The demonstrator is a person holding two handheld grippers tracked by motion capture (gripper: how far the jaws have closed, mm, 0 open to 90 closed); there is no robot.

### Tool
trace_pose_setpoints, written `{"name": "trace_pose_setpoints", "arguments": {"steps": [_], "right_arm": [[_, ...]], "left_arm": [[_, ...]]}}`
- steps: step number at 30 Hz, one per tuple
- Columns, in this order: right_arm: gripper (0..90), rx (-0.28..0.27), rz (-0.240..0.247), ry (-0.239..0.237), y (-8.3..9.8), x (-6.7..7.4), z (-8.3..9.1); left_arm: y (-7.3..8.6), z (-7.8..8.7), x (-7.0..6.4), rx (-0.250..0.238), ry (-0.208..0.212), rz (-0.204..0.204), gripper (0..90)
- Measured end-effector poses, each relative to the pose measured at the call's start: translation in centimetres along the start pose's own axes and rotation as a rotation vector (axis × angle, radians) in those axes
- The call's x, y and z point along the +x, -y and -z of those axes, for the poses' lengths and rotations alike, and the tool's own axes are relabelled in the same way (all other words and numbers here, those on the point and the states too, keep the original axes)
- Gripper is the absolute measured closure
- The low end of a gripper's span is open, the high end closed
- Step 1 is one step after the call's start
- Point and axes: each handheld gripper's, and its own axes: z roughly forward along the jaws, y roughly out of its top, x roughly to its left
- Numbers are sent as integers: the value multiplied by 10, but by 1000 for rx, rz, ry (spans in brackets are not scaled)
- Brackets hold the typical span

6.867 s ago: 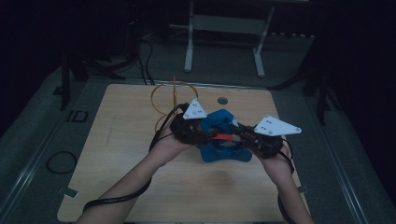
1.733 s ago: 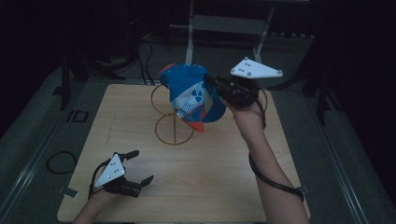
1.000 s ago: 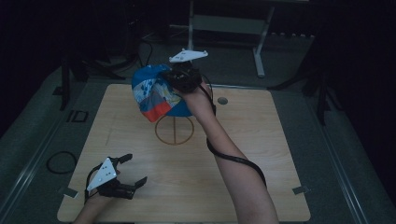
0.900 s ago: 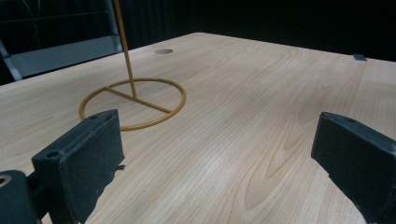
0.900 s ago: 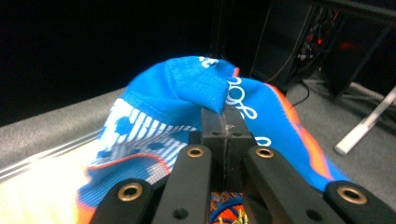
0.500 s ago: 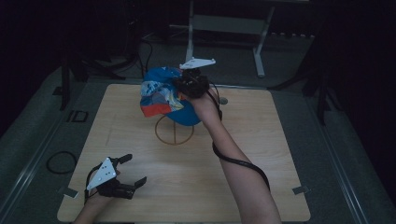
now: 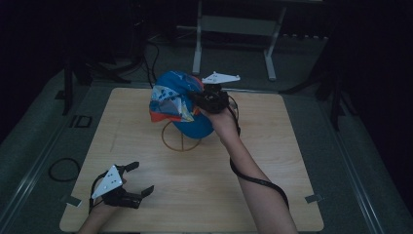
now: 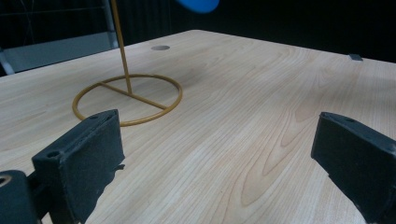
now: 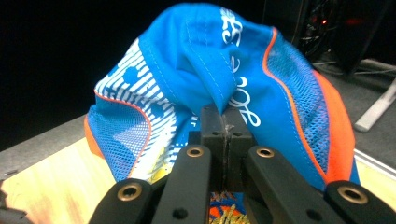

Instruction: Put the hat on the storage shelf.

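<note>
A blue cap (image 7: 181, 105) with orange trim and white print hangs over the gold wire stand (image 7: 181, 140) in the middle of the table. My right gripper (image 7: 198, 99) is shut on a fold of the cap (image 9: 219, 88); its two jaws press together on the cloth. The stand's thin post (image 8: 120, 46) rises from its ring base (image 8: 127, 99), and the cap hides the top of the post in the high view. My left gripper (image 7: 138, 179) rests open near the table's front left corner, its pads (image 8: 86, 154) wide apart with bare wood between them.
The wooden table (image 7: 272, 161) has a small round hole (image 8: 160, 47) beyond the stand. A grey metal frame (image 7: 234, 29) stands on the dark floor behind the table, and cables (image 7: 63, 168) lie on the floor at the left.
My right gripper has carried the cap down and slightly right, so it now hangs lower over the stand. The left gripper has stayed in place at the front left.
</note>
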Motion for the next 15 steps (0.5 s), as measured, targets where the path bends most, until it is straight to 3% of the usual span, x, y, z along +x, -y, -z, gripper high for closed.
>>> {"name": "trace_pose_setpoints", "arguments": {"steps": [5, 15], "right_arm": [[763, -6, -31, -13, 6, -4, -1], [663, 4, -37, -8, 12, -4, -4]], "left_arm": [[0, -2, 0, 5, 6, -1, 27], [1, -1, 0, 0, 8, 4, 27]]}}
